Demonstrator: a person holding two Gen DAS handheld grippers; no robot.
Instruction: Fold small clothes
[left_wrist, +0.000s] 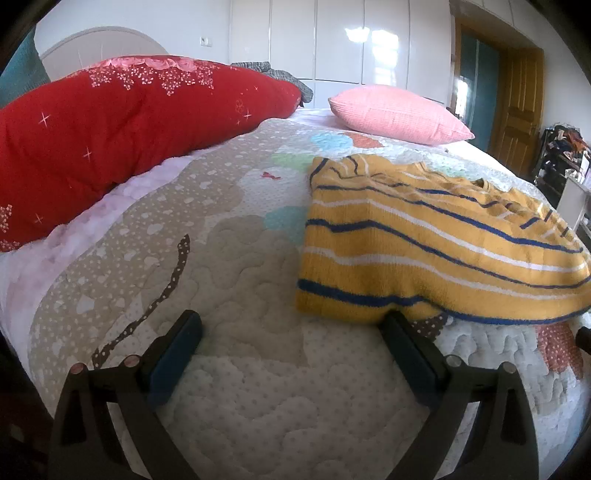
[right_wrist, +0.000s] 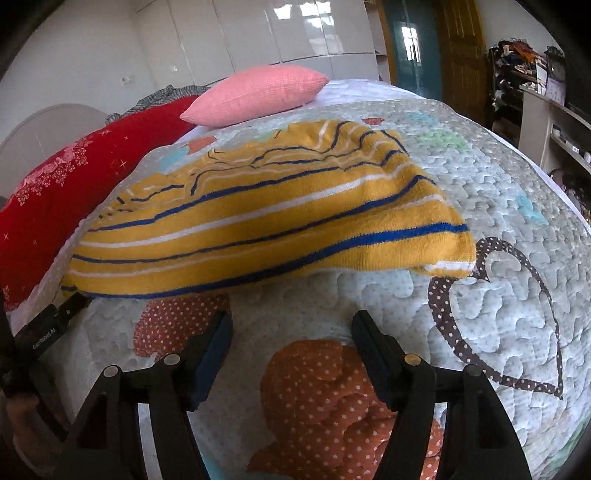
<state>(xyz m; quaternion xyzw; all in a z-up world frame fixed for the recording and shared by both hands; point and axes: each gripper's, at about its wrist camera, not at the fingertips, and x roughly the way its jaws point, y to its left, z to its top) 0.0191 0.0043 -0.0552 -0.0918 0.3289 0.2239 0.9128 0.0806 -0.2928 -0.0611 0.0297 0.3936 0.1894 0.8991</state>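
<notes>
Quilt (left_wrist: 240, 406) bears striped sweater (right_wrist: 266, 229) (both tools gaping).

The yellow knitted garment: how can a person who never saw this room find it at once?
On the quilted bedspread of the bed, in front of the pink square pillow, lies a mustard-yellow knitted garment. Only it has blue and white stripes; the long red cushion beside it has a floral pattern.

Two black plastic grippers, left gripper (left_wrist: 291, 332) and right gripper (right_wrist: 291, 332). Blue pads (left_wrist: 173, 354) lining the inner faces of the fingers. Round metal pins at the linkage pivots. White lettering on the left gripper's casing, seen from the right wrist view.
</notes>
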